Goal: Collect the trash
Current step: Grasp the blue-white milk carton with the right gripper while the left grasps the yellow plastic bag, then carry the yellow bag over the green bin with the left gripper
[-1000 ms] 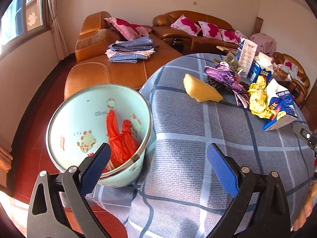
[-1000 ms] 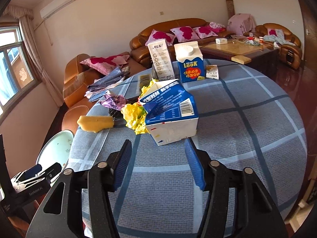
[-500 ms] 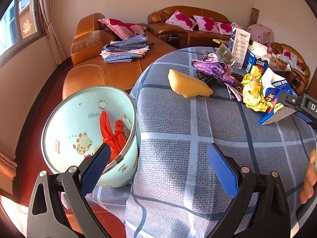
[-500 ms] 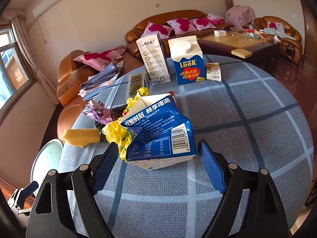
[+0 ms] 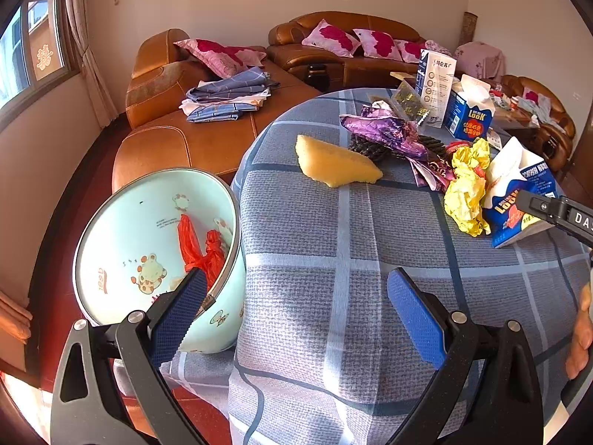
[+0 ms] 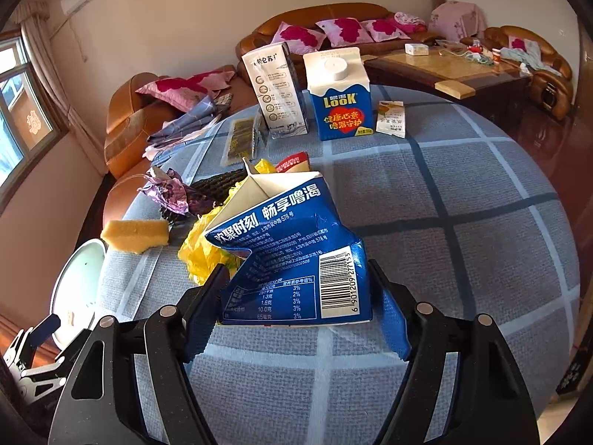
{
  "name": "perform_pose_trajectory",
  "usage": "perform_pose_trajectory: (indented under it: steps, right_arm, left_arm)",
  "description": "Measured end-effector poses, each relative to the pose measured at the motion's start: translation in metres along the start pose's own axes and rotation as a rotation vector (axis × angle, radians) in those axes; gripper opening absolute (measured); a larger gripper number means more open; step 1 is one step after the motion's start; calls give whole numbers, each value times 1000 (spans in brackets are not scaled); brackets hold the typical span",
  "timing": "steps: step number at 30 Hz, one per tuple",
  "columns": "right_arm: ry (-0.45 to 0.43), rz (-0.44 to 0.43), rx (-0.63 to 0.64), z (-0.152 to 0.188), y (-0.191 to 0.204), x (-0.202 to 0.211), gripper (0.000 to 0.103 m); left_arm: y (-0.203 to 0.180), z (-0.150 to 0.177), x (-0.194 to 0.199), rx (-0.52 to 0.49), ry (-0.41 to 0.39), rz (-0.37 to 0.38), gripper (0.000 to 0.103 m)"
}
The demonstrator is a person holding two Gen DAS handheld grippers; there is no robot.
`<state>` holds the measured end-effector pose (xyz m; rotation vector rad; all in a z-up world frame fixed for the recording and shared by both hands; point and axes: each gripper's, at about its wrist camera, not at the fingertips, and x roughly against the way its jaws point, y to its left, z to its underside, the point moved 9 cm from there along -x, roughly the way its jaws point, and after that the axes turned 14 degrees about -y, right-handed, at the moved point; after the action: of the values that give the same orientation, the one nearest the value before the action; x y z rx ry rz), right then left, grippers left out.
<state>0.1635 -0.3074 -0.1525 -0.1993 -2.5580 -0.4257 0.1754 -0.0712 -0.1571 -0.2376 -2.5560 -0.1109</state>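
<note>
Straddling the crushed blue carton [image 6: 292, 256] now with the right gripper [image 6: 296, 319], jaws spread wide to either side of its near end, pads close against the dented walls but not yet squeezing as far as can be told. Best to close slowly and squarely across the flattened body, low near the base where the card is stiffest, since a crumpled carton will likely buckle further and could slip out sideways. Worth keeping clear of the yellow crumpled wrapper [image 6: 202, 256] touching the carton's left flank, or else expect it to drag along. Over on the other side, left gripper [image 5: 296, 307] hanging wide apart above the near edge of the table [image 5: 333, 259], holding nothing, one pad just in front of the rim of the pale green bin [image 5: 122, 241], which sits off the table's left edge with red plastic [image 5: 196, 248] already inside. Further out across the cloth: a yellow sponge wedge [image 5: 337, 167] toward the left edge, purple foil [image 5: 385, 129] behind it, and two upright cartons [image 6: 339, 92] at the far edge, untouched. Short carry to the bin once the grip is sure.
</note>
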Motion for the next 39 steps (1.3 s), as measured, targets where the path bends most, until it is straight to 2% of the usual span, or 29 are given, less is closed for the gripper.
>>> perform_pose_trajectory:
  steps: [5,11,16,20,26,27,32,39]
  right_arm:
    - [-57,-4,-70,0,-20,33,72]
    - [-169,125,-35,-18,-54,61,72]
    - [-196,164,-57,-22,-83,65,72]
    - [-188,138,-85,-18,-94,65,72]
    - [-150,128,-91,-8,-96,64,72]
    - [-137,132,-82,-6,-96,62,72]
    - [-113,145,-52,-1,-92,59,72]
    - [-132,157,-32,1,-85,59,71]
  left_arm:
    - [-19,-5,-1,-7,-11,43,95]
    - [-71,-24,-12,-8,-33,149,93]
    - [-125,-41,-27,-70,-50,208,93]
    - [-151,-44,-46,-98,-32,196,92]
    - [-160,-30,-73,-40,67,221,55]
    - [-159,-27,-76,-31,76,228,43]
    - [-155,-24,-67,-40,47,247,36]
    - [-146,-39,-40,-85,-45,230,35]
